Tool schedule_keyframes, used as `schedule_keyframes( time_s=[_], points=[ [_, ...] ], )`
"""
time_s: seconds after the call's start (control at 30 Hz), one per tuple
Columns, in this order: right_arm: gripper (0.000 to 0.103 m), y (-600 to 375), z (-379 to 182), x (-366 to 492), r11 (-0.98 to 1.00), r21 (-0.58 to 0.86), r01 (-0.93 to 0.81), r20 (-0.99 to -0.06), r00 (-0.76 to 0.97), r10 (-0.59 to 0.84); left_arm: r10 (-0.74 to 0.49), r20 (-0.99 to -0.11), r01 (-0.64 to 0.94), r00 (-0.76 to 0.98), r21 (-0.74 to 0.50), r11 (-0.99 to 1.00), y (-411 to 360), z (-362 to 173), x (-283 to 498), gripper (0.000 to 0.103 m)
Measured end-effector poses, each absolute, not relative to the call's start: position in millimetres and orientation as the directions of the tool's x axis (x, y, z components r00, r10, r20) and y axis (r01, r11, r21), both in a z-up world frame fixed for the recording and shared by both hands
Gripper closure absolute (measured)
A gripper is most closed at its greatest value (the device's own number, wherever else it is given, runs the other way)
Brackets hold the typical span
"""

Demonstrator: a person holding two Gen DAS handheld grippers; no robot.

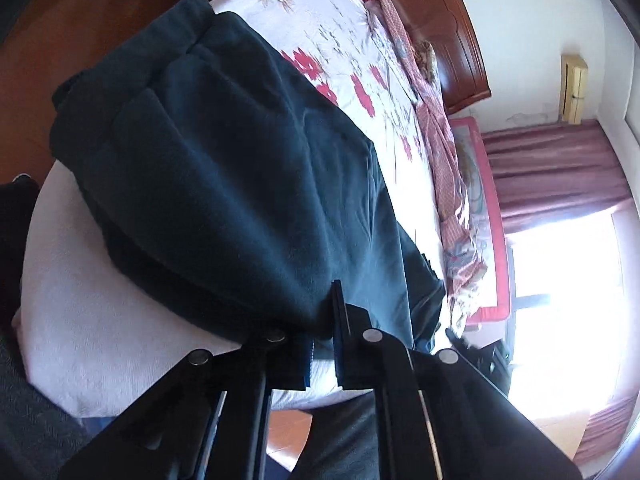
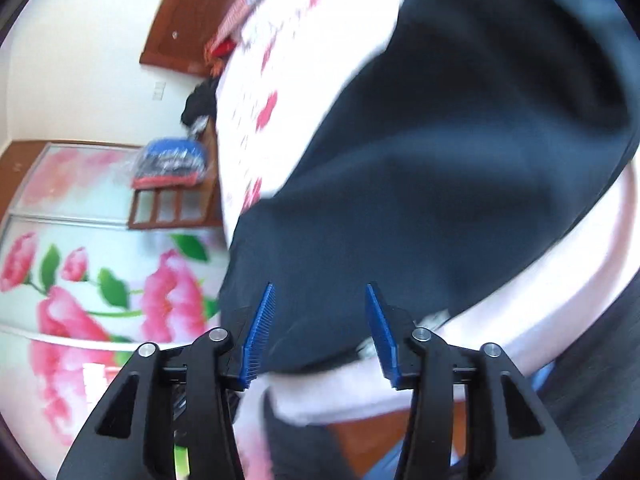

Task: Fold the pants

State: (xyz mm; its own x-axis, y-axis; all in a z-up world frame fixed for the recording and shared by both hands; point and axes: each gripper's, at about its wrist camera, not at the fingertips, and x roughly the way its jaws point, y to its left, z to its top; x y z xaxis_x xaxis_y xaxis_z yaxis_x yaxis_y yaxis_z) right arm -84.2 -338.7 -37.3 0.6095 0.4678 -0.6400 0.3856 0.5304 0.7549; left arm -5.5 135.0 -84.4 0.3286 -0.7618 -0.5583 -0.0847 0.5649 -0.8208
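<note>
The pants [image 1: 224, 168] lie in dark layers at the bed [image 1: 100, 320] edge. My left gripper [image 1: 320, 344] is clamped on the near hem. My right gripper [image 2: 320, 328] stands apart, pads either side of the cloth edge, not gripping. Risk: I lift one-sided and the stacked layers slide or skew; thick cloth may slip from the clamp. The right view is blurred.

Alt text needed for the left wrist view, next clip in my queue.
The left hand-held gripper is nearly closed around the near edge of dark teal pants, which lie folded on a bed with a white, red-flowered sheet. Maroon curtains hang beyond.
</note>
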Motion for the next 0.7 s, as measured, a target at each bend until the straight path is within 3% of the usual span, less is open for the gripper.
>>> schedule_keyframes(
  time_s=[0.07, 0.27, 0.33, 0.4, 0.47, 0.63, 0.67, 0.7],
  points=[
    [0.034, -371.8, -14.7, -87.3, 0.635, 0.637, 0.437, -0.719, 0.633, 0.287, -0.762, -0.565, -0.095, 0.318, -0.818, 0.567, 136.8, -82.8, -7.6, 0.096],
    [0.034, -444.6, 18.5, -35.2, 0.824, 0.114, 0.556, -0.796, 0.547, -0.259, -0.722, -0.64, -0.119, 0.263, -0.764, 0.634, 140.0, -96.5, -6.3, 0.096],
    [0.034, -447.9, 7.3, -1.6, 0.867, -0.01, 0.499, -0.815, 0.498, -0.296, -0.72, -0.657, -0.156, 0.221, -0.753, 0.639, 137.1, -101.8, 0.8, 0.095],
    [0.034, -452.1, -2.4, 17.8, 0.9, -0.091, 0.425, -0.812, 0.492, -0.315, -0.727, -0.653, -0.156, 0.212, -0.757, 0.634, 135.7, -97.2, -0.4, 0.082],
    [0.034, -438.8, -16.2, 43.9, 0.89, -0.277, 0.362, -0.789, 0.443, -0.425, -0.688, -0.695, -0.11, 0.211, -0.716, 0.689, 136.1, -82.3, -5.1, 0.071],
    [0.034, -417.6, -63.3, 84.7, 0.814, -0.563, 0.145, -0.749, 0.328, -0.576, -0.663, -0.709, -0.055, 0.241, -0.692, 0.72, 150.5, -46.6, -11.7, 0.055],
    [0.04, -419.0, -65.4, 85.5, 0.822, -0.556, 0.122, -0.763, 0.318, -0.563, -0.658, -0.709, -0.052, 0.254, -0.689, 0.723, 153.7, -40.6, -12.2, 0.052],
    [0.074, -422.1, -67.2, 87.2, 0.834, -0.543, 0.098, -0.785, 0.294, -0.546, -0.654, -0.708, -0.046, 0.267, -0.687, 0.725, 155.7, -34.3, -13.3, 0.048]
  ],
)
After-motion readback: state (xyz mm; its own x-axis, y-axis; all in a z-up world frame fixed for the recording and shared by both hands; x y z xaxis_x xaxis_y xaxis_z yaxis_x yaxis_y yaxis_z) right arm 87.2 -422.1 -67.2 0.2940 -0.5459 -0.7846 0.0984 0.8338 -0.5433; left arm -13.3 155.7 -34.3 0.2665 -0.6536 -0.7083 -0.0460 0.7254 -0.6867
